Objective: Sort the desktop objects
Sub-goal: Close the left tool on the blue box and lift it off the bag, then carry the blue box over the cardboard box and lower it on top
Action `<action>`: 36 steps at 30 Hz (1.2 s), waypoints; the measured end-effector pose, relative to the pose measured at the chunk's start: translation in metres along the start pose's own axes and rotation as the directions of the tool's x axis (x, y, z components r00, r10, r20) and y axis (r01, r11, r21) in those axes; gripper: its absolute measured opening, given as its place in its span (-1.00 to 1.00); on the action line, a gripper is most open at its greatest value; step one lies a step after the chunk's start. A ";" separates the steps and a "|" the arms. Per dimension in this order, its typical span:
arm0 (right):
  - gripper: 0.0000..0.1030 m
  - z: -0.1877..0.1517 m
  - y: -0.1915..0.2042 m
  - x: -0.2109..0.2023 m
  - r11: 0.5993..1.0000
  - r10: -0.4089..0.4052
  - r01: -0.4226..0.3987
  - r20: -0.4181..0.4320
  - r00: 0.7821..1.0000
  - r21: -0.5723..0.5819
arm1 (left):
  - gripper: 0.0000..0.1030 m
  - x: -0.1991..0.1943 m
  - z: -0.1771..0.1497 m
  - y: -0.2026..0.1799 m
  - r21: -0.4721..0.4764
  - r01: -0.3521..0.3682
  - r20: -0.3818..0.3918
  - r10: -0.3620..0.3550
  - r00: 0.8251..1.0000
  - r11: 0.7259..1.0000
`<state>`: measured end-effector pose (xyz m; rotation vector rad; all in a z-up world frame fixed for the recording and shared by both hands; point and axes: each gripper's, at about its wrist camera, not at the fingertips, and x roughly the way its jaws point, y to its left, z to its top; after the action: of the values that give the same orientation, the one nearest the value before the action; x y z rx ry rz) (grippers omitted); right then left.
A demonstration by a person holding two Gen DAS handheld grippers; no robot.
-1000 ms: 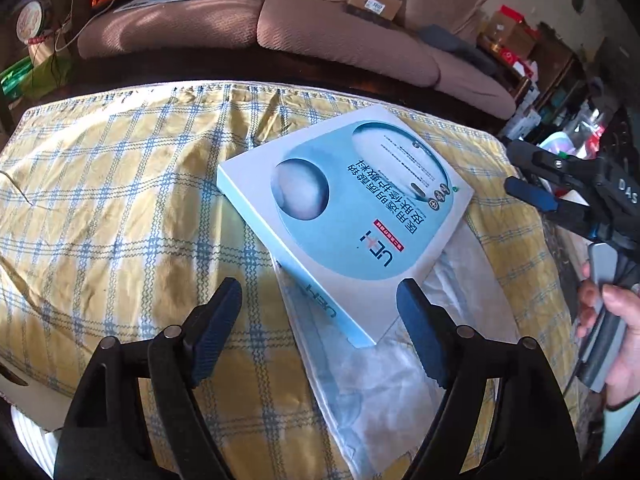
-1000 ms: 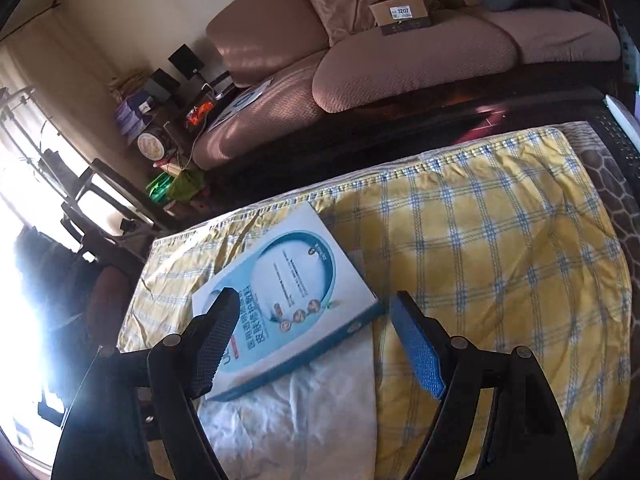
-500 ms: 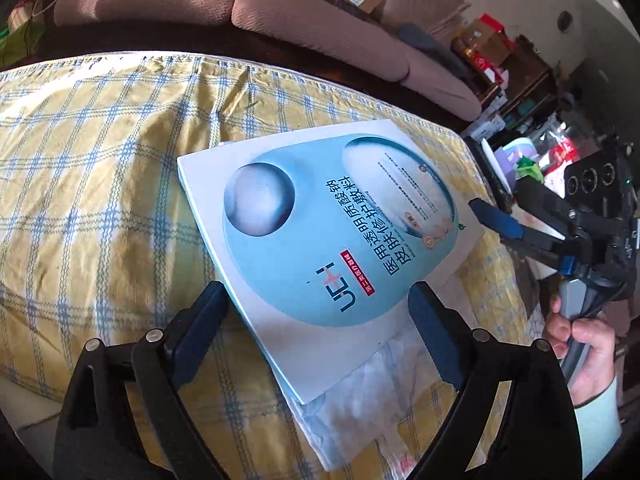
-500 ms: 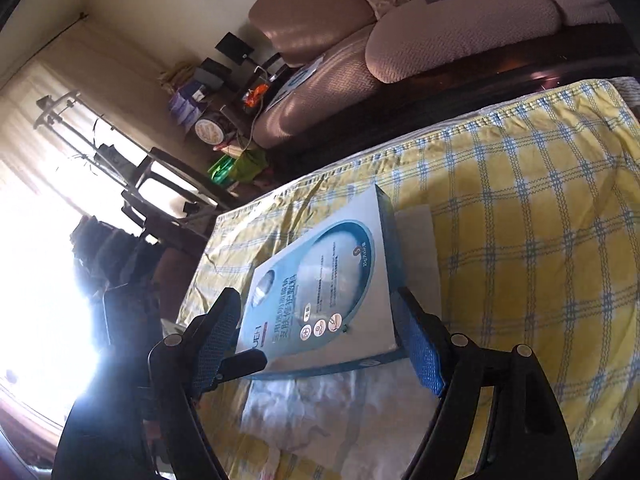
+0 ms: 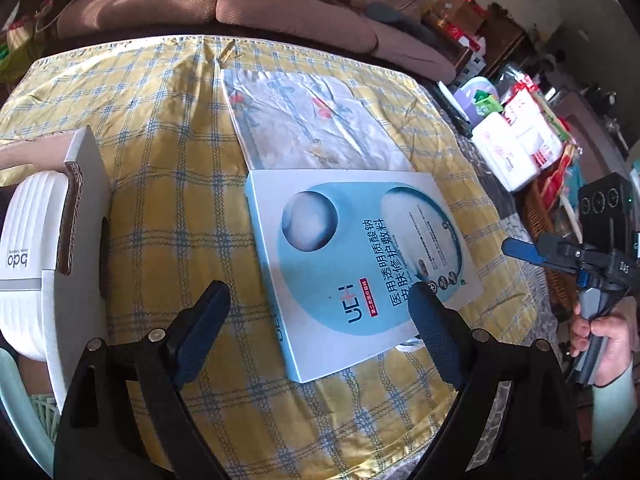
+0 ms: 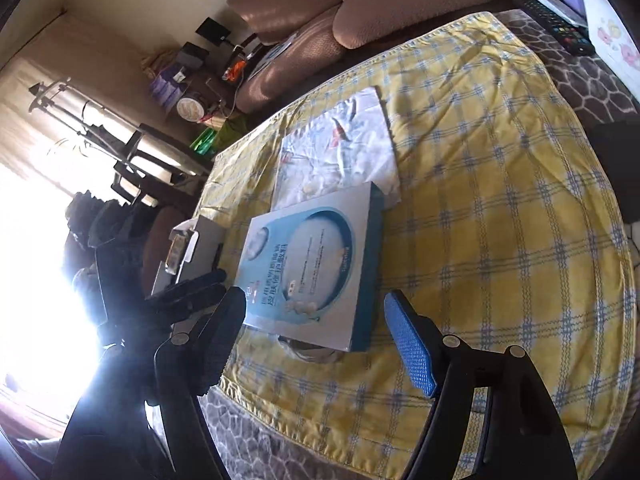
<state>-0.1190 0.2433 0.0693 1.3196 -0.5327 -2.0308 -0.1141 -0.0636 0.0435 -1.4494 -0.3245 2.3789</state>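
A flat white and blue box with printed text lies on the yellow checked tablecloth, near its front edge. Beyond the box lies a white sheet with a flower print. My left gripper hovers open over the box's near left corner, and its pads do not press on it. In the right wrist view the box lies just ahead of my right gripper. Its jaws are closing, and nothing is between the pads. A hand holds the right gripper beside the box's right edge.
A white cardboard carton and a white ribbed object stand at the table's left edge. A remote control and a white package lie at the far right. A brown sofa runs behind the table.
The box has come off the far part of the flowered sheet to the near side, and the sheet is now uncovered. Both grippers have shifted sideways. The right jaws have narrowed a little.
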 end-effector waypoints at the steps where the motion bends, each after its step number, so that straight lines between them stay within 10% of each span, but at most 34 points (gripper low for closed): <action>1: 0.45 0.001 -0.003 0.003 1.000 -0.030 0.030 0.015 0.999 0.003 | 0.74 0.004 0.002 -0.001 0.022 -0.036 -0.002 0.036 0.999 0.999; 13: 0.55 -0.025 0.030 0.059 0.914 -0.176 0.131 -0.084 0.981 -0.384 | 0.79 0.024 -0.025 -0.031 0.243 -0.025 -0.071 0.043 0.997 0.970; 22: 0.74 0.007 0.018 0.080 0.947 -0.161 0.126 -0.098 0.982 -0.296 | 0.86 0.037 -0.011 -0.034 0.208 -0.011 -0.082 0.028 0.996 0.978; 36: 0.75 -0.013 0.134 0.036 0.863 -0.168 0.170 0.047 0.985 -0.476 | 0.88 -0.105 -0.008 -0.024 0.157 0.029 0.151 -0.053 0.987 0.987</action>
<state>-0.0777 0.1231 0.1270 1.0833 0.0987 -2.1223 -0.0585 -0.0837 0.1342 -1.1814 -0.1995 2.4300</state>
